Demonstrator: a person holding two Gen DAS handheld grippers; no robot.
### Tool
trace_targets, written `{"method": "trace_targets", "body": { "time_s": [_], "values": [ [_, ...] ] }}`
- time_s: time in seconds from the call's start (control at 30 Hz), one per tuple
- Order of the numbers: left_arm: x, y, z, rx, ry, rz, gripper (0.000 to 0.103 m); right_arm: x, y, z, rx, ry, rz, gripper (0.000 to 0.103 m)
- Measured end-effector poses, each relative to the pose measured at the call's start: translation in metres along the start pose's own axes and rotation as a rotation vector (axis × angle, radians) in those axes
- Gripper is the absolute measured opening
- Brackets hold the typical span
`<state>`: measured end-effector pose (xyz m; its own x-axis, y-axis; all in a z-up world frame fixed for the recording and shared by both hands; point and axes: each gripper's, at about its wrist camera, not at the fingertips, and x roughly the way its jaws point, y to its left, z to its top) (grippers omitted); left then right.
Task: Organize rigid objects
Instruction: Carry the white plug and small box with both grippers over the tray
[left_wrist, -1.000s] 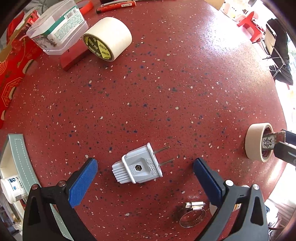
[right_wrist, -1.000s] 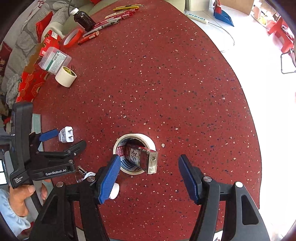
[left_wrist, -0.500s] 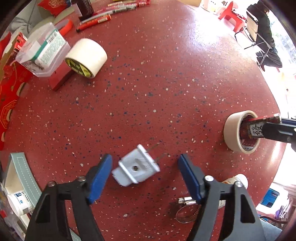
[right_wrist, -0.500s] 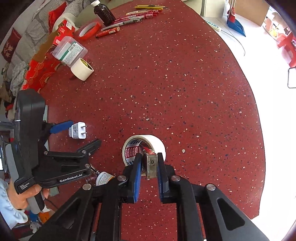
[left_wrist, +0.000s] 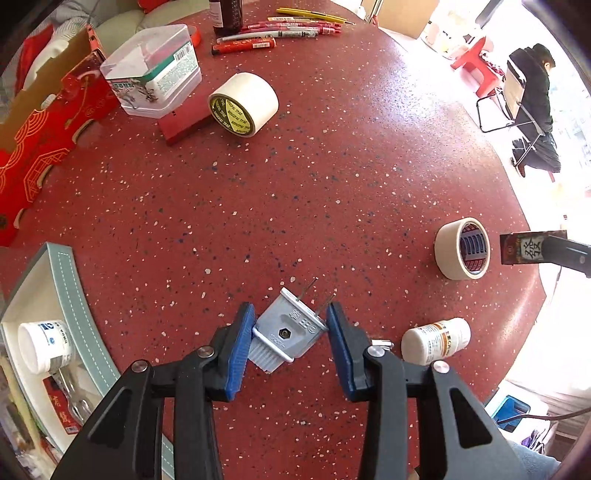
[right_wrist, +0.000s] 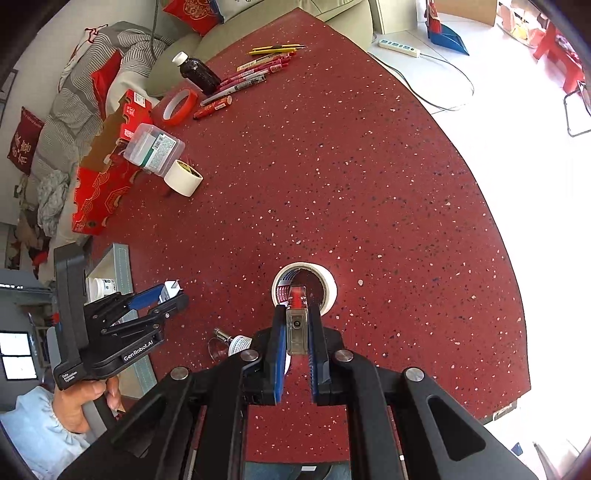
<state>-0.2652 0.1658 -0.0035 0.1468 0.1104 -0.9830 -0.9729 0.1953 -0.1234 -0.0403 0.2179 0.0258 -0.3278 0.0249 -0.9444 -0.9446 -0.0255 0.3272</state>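
Note:
My left gripper is shut on a white two-prong plug, held above the red speckled table. My right gripper is shut on a small red box with a clear end, held just above a white tape roll. In the left wrist view that box hangs to the right of the same tape roll. The left gripper with the plug also shows in the right wrist view.
A pale green tray at left holds a white jar. A white pill bottle lies right of the plug. A second tape roll, clear box, red carton, pens and dark bottle stand at the far side.
My left gripper closed on the plug and lifted it. My right gripper closed on the red box and pulled it up out of the tape roll.

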Motion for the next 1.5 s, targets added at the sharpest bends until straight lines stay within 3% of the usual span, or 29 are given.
{"method": "trace_targets", "body": {
  "time_s": [0.43, 0.8, 1.5],
  "values": [
    [-0.031, 0.015, -0.045, -0.058, -0.05, -0.011, 0.043, -0.012, 0.035, -0.025, -0.044, 0.011, 0.005, 0.011],
    [-0.049, 0.006, -0.073, -0.082, -0.085, -0.063, 0.044, -0.013, 0.077, -0.04, -0.109, 0.019, 0.013, 0.011],
    [-0.084, 0.068, -0.132, -0.29, -0.195, -0.057, 0.044, -0.007, 0.15, -0.051, -0.305, 0.048, -0.026, 0.011]
  ]
}}
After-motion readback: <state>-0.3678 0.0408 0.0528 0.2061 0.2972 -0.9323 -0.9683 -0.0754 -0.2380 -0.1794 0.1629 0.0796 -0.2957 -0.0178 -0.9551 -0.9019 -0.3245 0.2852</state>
